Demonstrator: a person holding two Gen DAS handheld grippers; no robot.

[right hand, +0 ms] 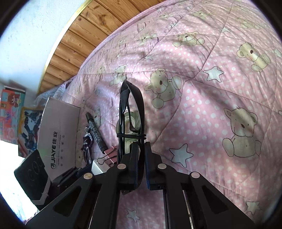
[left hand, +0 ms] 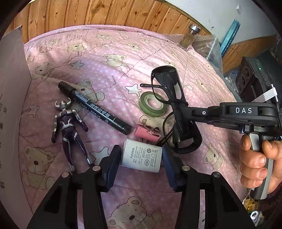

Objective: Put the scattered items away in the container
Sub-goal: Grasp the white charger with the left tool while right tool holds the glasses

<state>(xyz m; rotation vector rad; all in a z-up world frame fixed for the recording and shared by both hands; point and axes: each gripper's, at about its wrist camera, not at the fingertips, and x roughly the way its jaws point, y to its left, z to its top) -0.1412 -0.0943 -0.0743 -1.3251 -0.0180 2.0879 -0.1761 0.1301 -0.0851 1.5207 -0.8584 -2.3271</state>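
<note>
Surface: pink quilted bedcover with teddy-bear and star print [left hand: 109, 58], covering the whole work area, backed by a wooden plank wall [left hand: 88, 15].

Container: white cardboard box [right hand: 60, 133] with printed lettering, at the left edge of the bedcover; only one wall shows in the left wrist view.

Right gripper [right hand: 140, 155]: black, held by a hand [left hand: 255, 158] at its grip. Fingers nearly together, clamped on a pair of black-framed safety glasses [left hand: 167, 84] with the temples tied by a thin black cord. The glasses are lifted off the bedcover, above the tape roll.

Left gripper [left hand: 141, 158]: black with blue pads [left hand: 111, 169]. Jaws spread, one either side of a white rectangular power adapter [left hand: 142, 156] lying on the bedcover; cannot tell whether the pads touch it, so no grasp confirmed.

Loose items on the bedcover, all outside the box:
- black permanent marker [left hand: 95, 107], lying diagonally, just beside the figure.
- silver and purple horned toy figure [left hand: 70, 130], lying on its back, nearest the box.
- green roll of tape [left hand: 152, 104], flat, under the glasses.
- pink binder clip [left hand: 147, 134], touching the far edge of the adapter.
</note>
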